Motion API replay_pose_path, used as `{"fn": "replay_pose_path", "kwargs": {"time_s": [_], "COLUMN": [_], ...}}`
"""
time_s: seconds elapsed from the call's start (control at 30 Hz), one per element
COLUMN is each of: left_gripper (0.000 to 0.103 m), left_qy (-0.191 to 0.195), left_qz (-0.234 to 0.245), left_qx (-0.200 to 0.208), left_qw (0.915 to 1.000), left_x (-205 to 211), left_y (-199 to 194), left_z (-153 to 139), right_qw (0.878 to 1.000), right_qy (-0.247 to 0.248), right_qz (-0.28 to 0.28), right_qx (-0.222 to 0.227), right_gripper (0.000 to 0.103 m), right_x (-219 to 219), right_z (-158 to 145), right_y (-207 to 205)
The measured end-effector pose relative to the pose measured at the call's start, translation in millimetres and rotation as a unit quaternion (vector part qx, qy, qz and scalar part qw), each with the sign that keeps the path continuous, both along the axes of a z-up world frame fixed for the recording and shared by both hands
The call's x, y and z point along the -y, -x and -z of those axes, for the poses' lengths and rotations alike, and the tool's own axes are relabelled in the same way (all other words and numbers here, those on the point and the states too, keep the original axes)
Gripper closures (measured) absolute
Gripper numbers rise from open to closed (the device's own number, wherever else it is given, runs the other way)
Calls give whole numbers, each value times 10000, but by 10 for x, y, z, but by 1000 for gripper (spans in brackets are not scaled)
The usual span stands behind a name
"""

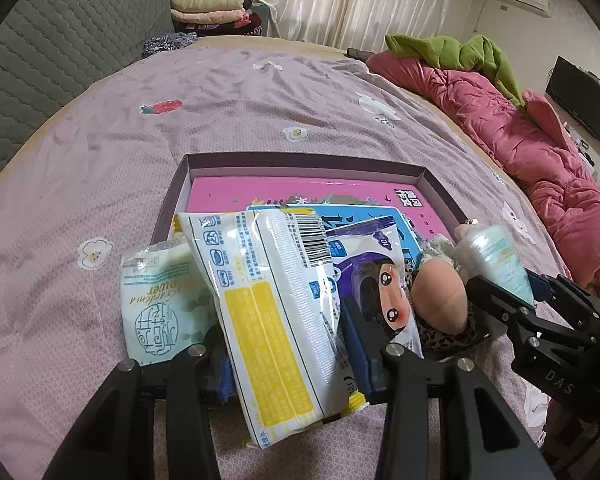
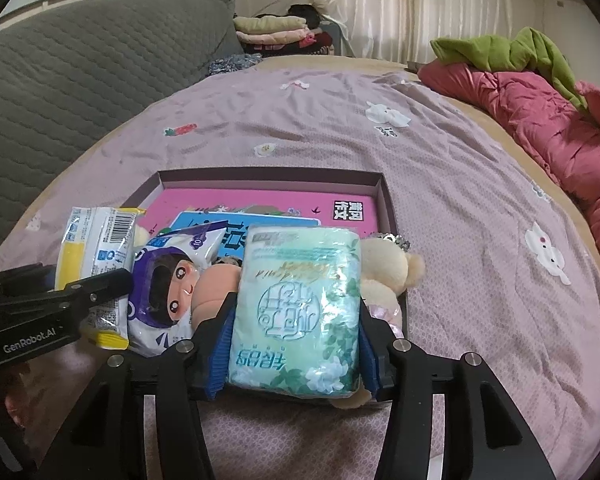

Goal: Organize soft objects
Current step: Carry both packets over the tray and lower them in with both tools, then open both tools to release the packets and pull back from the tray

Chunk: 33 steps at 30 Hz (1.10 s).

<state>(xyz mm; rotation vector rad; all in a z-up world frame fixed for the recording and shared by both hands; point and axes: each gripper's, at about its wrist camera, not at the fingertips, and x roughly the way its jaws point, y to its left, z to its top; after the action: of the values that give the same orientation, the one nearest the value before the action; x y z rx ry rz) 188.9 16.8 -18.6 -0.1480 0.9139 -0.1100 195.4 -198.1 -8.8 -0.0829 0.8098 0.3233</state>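
My left gripper (image 1: 288, 344) is shut on a white and yellow tissue pack (image 1: 272, 320), held tilted over the near edge of a shallow purple box (image 1: 300, 160). My right gripper (image 2: 294, 344) is shut on a green tissue pack (image 2: 296, 312), held above the box's near right part. A second green tissue pack (image 1: 160, 308) lies left of the white one. A purple cartoon-face pack (image 2: 168, 280), a peach plush ball (image 1: 440, 296) and a cream teddy (image 2: 388, 268) lie in the box (image 2: 268, 178) on a pink book (image 2: 260, 200) and a blue book (image 2: 236, 224).
The box sits on a mauve bedsheet (image 1: 260, 92). A pink quilt (image 1: 540, 152) with a green garment (image 1: 472, 56) lies along the right. A grey padded headboard (image 1: 60, 40) is at the left. Folded clothes (image 1: 208, 12) are stacked at the far end.
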Motion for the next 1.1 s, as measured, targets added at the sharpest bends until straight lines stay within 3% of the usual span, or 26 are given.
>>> {"fn": "replay_pose_path", "kwargs": {"time_s": [0.7, 0.8, 1.1], "left_gripper": [58, 58, 54], "left_qy": [152, 123, 88], "left_qz": [-48, -42, -51], "left_qx": [531, 537, 608], "left_qw": [9985, 9985, 9981], "left_x": [-108, -101, -116], "left_y": [-35, -34, 52], "left_z": [-138, -151, -240], "right_qw": [9995, 9994, 9994], "right_qy": [-107, -116, -120], "right_qz": [108, 86, 70], "right_qx": [269, 299, 321], "right_gripper": [40, 36, 35], "right_x": [77, 69, 66], "right_z": [-148, -154, -172], "right_y": [41, 52, 68]}}
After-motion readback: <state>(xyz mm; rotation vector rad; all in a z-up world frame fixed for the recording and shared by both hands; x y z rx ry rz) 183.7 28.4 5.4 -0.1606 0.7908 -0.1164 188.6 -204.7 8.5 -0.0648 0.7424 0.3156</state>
